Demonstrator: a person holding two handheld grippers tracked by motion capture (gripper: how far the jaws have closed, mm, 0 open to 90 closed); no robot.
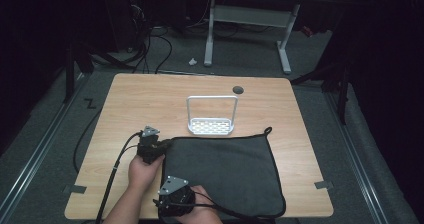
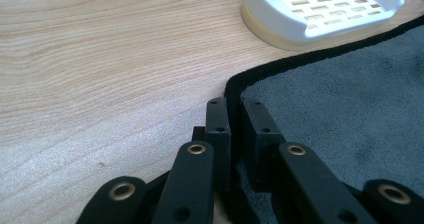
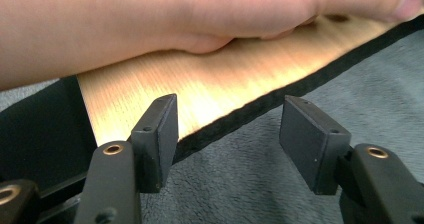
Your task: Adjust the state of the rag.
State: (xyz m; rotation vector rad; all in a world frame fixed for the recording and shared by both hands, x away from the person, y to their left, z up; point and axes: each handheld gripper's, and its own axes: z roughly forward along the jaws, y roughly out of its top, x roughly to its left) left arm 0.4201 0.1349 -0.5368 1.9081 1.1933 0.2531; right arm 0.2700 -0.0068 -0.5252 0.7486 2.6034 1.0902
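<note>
The grey towel (image 1: 225, 171), lying flat at the table's (image 1: 130, 104) near side, is being pinched at its far-left corner by the closed left gripper (image 2: 234, 115), while the right gripper (image 3: 227, 141) is being held wide apart and empty over the near-left edge, presumably for folding.

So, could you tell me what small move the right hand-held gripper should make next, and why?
Probably close on the cloth's near-left edge. The left hand-held gripper already pinches the far-left corner of the grey cloth, while the right hand-held gripper stands open with the black hem between its jaws, so shutting would secure both ends.
</note>
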